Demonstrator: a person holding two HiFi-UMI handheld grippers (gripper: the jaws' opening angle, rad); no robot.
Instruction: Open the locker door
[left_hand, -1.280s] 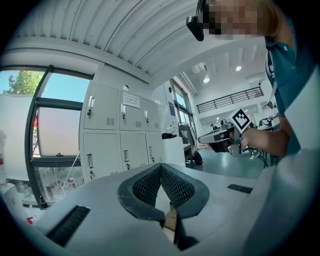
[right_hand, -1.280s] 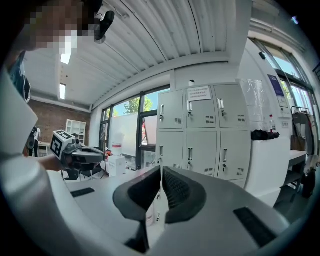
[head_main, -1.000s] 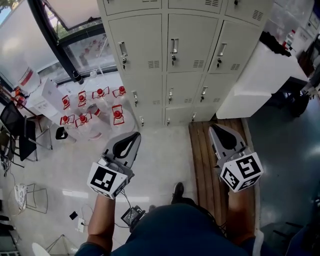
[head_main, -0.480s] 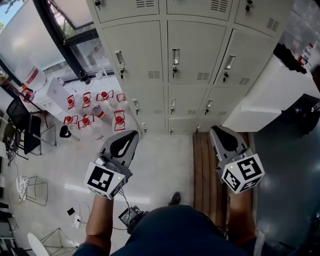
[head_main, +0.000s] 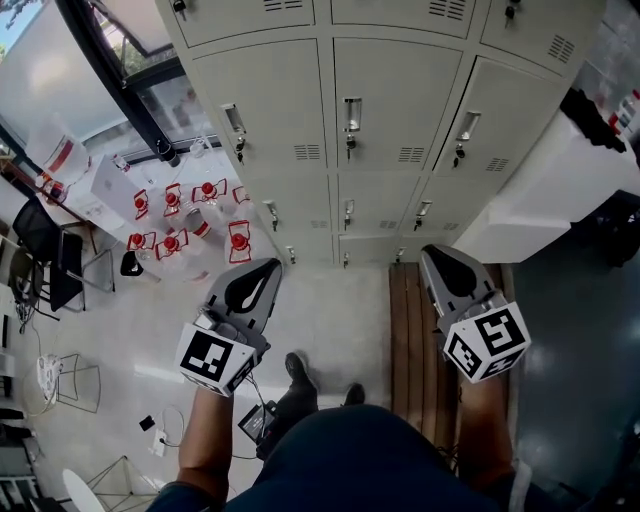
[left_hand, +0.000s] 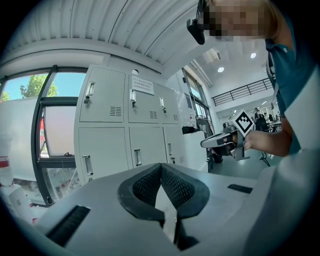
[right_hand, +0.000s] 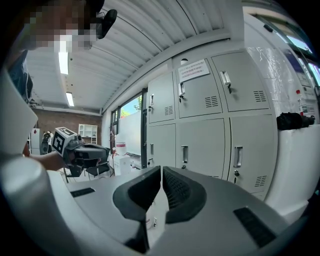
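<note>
Left tongs and right tongs being held clenched, nothing between jaws. Locker door being faced ahead of both tongs, well apart, untouched. Stiff sheet-metal door being judged light on hinges; slim, likely slippery handle being favoured for grip.

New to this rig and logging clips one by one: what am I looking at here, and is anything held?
A person holds a gripper in each hand: left gripper and right gripper. The head view looks down from the person's head; the other two cameras ride on the grippers, looking along their jaws. Both pairs of jaws are together, holding nothing. Ahead stand pale lockers, doors shut. On the floor: red-capped bottles and wooden boards.
</note>
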